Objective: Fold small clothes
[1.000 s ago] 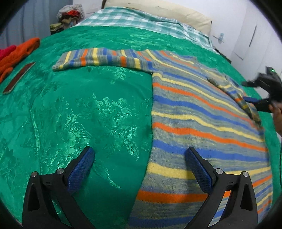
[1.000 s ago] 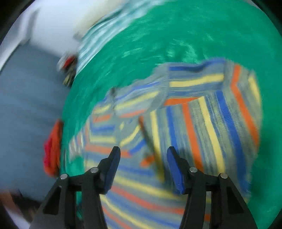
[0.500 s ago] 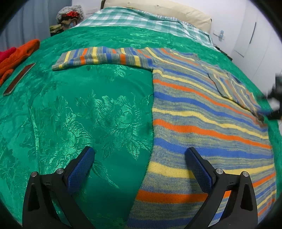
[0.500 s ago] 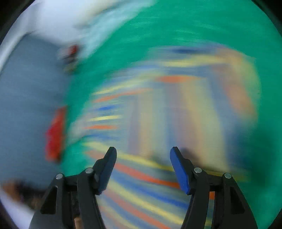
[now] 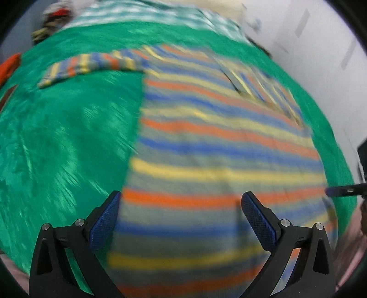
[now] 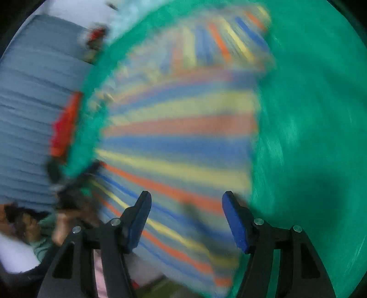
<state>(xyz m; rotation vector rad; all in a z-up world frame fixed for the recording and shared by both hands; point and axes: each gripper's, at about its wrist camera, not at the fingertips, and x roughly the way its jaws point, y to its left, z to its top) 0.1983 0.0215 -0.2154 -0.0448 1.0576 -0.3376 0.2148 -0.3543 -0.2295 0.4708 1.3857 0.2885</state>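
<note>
Your right gripper (image 6: 185, 217) has swung away from the sweater's (image 5: 218, 146) folded-in sleeve (image 5: 259, 89) and now hangs over the near hem corner on its own side. A second ago it was up by that sleeve; now the sleeve lies flat across the chest and nothing is lifted. Your left gripper (image 5: 181, 220) has also drifted, from straddling the sweater's side edge to sitting more over the body. My reading is that one sleeve fold is finished and you are lining up both hands along the hem for the next fold, though the other sleeve (image 5: 91, 65) still stretches out over the green bedspread (image 5: 64, 137).

Your left fingers stand wide apart with only cloth far below them, gripping nothing. Your right fingers are about half spread and closing slightly, with the striped knit beneath them but not pinched.

The sweater lies face-flat on the bedspread, hem toward you, collar toward the checked blanket (image 5: 146, 13).

The left view shows the whole garment: the outstretched sleeve, the folded one, and a right fingertip (image 5: 341, 191) poking in beside the hem. The right view, badly smeared, misses the sleeves' detail but shows the hem corner hanging near the bed's edge, the orange cloth (image 6: 65, 123) at the far side, and your left hand (image 6: 66, 213) on its handle.
</note>
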